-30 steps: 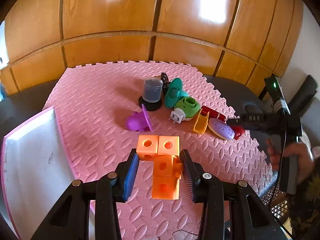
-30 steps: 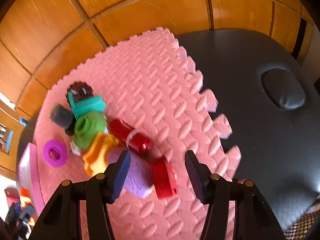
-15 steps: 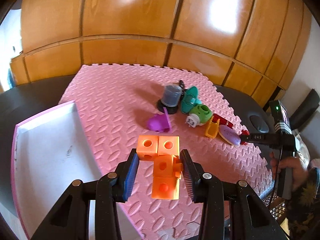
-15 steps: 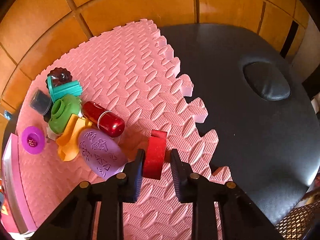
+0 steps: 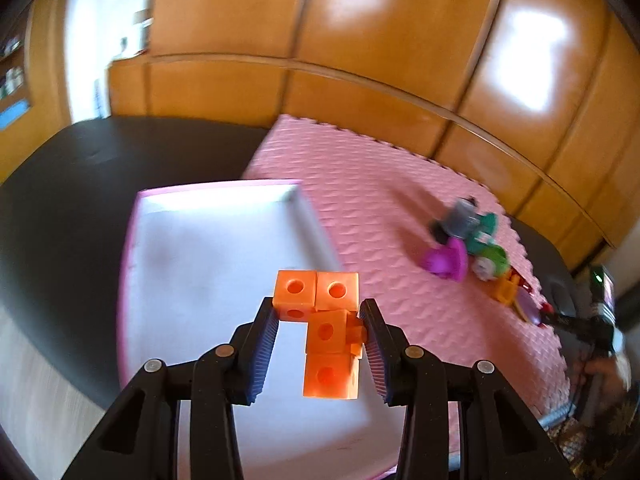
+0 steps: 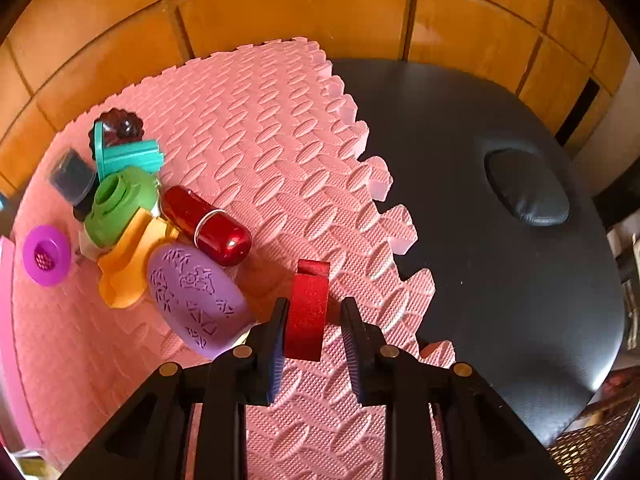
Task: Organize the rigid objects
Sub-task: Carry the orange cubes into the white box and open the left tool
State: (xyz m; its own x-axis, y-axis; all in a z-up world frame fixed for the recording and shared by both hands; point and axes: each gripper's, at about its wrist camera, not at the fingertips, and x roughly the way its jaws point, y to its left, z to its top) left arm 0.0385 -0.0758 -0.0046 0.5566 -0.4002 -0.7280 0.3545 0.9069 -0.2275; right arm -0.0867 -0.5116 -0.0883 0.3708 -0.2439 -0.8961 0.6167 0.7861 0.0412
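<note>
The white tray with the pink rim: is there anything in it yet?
Empty, as far as shown. The tray floor looks bare; the orange blocks are held above it in the left claw.

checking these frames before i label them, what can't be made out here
- Left wrist view: the toy pile is motion-blurred, so pieces can't be told apart.
- Left wrist view: the tray has its near edge hidden behind the left gripper and orange blocks.
- Right wrist view: the right gripper hides the lower end of the red piece; full shape unclear.

Close, downward wrist views, perhaps sharing mat (image 6: 256, 128).
</note>
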